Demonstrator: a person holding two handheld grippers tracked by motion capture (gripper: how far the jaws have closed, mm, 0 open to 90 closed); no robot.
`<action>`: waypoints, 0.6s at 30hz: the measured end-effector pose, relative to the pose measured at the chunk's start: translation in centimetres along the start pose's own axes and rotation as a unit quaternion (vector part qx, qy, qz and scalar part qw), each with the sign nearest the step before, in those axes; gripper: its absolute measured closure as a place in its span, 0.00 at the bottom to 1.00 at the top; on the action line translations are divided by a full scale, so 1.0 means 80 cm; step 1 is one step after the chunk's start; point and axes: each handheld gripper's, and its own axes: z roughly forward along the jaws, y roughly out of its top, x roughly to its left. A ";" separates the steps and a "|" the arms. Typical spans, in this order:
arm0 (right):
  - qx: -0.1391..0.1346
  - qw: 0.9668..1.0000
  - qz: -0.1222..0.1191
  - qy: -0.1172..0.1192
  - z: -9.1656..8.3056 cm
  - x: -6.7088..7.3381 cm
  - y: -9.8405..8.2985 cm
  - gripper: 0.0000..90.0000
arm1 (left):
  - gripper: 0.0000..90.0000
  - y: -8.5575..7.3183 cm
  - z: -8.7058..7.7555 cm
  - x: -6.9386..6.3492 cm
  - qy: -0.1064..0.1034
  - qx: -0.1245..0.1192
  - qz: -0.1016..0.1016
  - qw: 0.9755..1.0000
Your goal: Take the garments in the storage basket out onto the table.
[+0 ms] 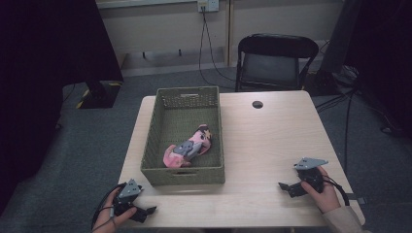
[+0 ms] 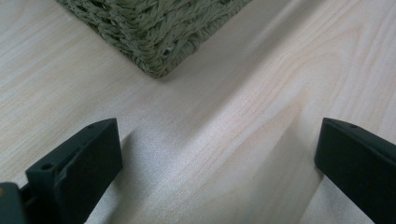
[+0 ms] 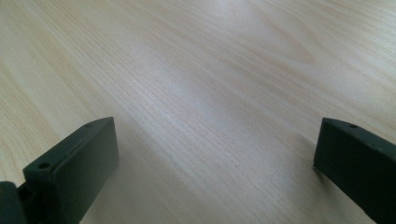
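Basket: one woven green basket [image 1: 184, 174], rectangular, on the left half of the table [image 1: 262, 145]; near corner in the left gripper view [image 2: 159, 28]
Toy: one small pink and grey soft toy [image 1: 189, 147] lying on its side on the basket floor, toward the near right corner, close to the right wall; contact with the wall too small to tell
Handling, toy: judged light, soft and squashy, not fragile, fabric unlikely to slip; will give under the pads, so take it across the thick middle of the body, not a thin limb
Handling, basket: judged light but stiff; cut-out handle in the near wall offers a hold
Left gripper: [image 1: 145, 212] resting low at the near left table edge, just in front of the basket's near left corner; jaws spread wide, nothing between them but bare wood
Right gripper: [image 1: 287, 188] near the right edge, well apart from the basket; jaws wide apart, holding nothing
Count: baskets one, toys one, grippers two, folding chair [image 1: 272, 60] one behind the table
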 end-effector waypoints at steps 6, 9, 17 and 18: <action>0.000 1.000 0.000 0.000 0.000 0.000 0.000 0.00 | 0.02 0.002 -0.002 0.001 -0.002 0.004 0.001 1.000; 0.000 1.000 0.000 0.000 0.000 0.000 0.000 0.00 | 0.03 0.003 -0.003 0.001 -0.004 -0.003 -0.002 1.000; 0.000 1.000 0.000 0.000 0.000 0.000 0.000 0.00 | 0.03 0.010 -0.018 0.002 -0.012 -0.012 -0.005 1.000; 0.000 1.000 0.000 0.000 0.000 0.000 0.000 0.00 | 0.03 0.011 -0.020 0.002 -0.015 -0.017 -0.007 1.000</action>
